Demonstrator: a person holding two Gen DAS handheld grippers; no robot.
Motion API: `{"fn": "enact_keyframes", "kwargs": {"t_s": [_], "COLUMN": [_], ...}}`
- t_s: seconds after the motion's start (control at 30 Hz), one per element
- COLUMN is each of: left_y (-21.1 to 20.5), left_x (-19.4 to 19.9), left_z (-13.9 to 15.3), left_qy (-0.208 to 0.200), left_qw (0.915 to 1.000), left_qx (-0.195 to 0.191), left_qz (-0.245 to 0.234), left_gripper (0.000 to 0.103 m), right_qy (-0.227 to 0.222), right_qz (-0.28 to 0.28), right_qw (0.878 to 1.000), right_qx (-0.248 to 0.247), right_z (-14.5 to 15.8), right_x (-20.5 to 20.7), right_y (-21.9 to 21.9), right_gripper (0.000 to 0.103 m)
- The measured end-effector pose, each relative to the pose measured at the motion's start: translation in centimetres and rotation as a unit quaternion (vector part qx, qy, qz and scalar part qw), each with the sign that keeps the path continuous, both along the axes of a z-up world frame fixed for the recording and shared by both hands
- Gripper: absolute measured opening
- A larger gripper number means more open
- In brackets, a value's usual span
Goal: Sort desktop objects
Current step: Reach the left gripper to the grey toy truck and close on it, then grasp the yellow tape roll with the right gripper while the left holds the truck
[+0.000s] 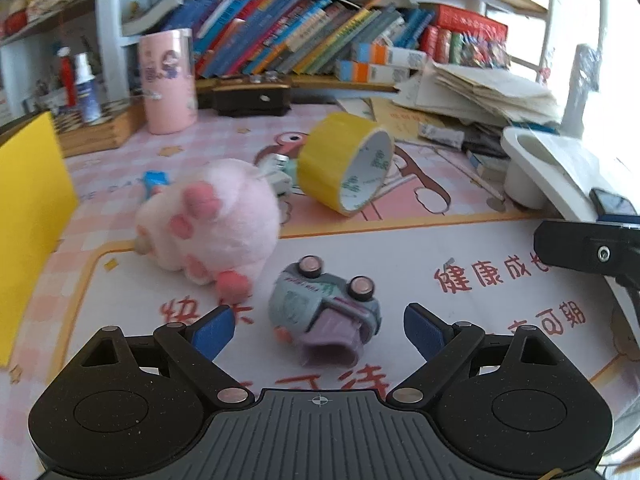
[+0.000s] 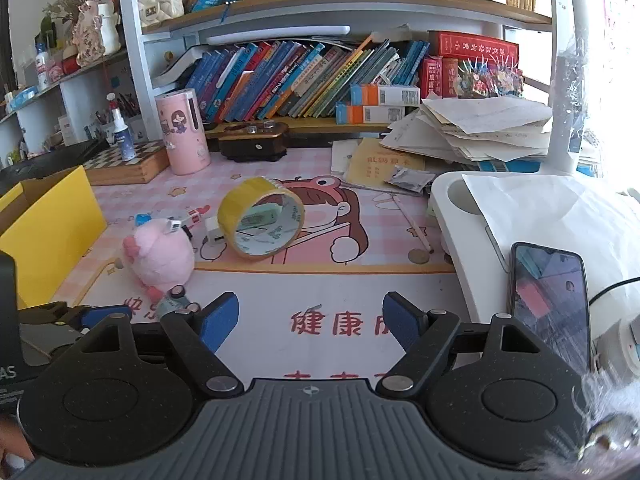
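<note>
Two hand-held grippers hover over a cluttered study desk, both with jaws apart and gripping nothing.

The left gripper (image 1: 318, 326) frames an overturned toy car (image 1: 325, 306), wheels up, on the desk mat (image 1: 460, 240), whose red print reads "健康成" beside it; the blue fingertips (image 1: 214, 330) stand clear of the car on either side. Just beyond the car lies a pink plush toy (image 1: 208, 220), and past that a roll of yellow tape (image 1: 346, 162) rests on its edge, faint green lettering inside its core too blurred to read. A yellow box (image 2: 52, 220) stands well left of the car. The right gripper (image 2: 310, 320) is spread above bare mat to the car's right, near a phone (image 2: 550, 300). A pink cartoon-printed canister (image 2: 182, 132) stands far behind, before leaning books whose spines cannot be read.
</note>
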State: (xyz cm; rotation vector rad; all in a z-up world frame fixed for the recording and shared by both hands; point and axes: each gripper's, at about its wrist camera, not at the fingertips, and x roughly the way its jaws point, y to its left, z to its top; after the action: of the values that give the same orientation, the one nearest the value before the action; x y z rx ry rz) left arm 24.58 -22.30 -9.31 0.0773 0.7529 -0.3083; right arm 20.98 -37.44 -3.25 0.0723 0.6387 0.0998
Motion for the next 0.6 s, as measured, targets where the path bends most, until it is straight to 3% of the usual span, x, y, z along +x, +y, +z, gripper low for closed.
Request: {"fn": "enact_keyframes", "kwargs": {"t_s": [0.13,0.2,0.23,0.27,0.6], "left_y": [-0.9,-1.1,-1.2,-1.1,3.9], "left_x": [1.2,1.7,1.8,1.8,-0.9], "left_z": [-0.7,-1.0,-1.0,-1.0,3.1], "left_qy": [0.009,0.018,0.016,0.014,0.024], "left_qw": [0.9999,0.9997,0.9996,0.9996,0.9983], "left_qx": [0.011,0.015,0.021,0.026,-0.03], "left_qz": [0.001,0.003,0.004,0.001,0.043], "left_gripper": [0.087,0.076,0.065,0.062,0.062], "right_qy": [0.01,0.015,0.016,0.017,0.034], "right_qz": [-0.002,-0.002,-0.001,0.0,0.019], "right_qw": [1.0,1.0,1.0,1.0,0.999], "right_qx": [-0.001,-0.001,0.0,0.001,0.017], "right_z": [-0.4,-0.6,-0.6,-0.7,-2.1], "right_x": [1.0,1.5,1.7,2.0,5.2], "right_y": [-0.5,-0.6,-0.6,-0.6,-0.1], "right_gripper": [0.078,0.079,0.08,0.081,0.092]}}
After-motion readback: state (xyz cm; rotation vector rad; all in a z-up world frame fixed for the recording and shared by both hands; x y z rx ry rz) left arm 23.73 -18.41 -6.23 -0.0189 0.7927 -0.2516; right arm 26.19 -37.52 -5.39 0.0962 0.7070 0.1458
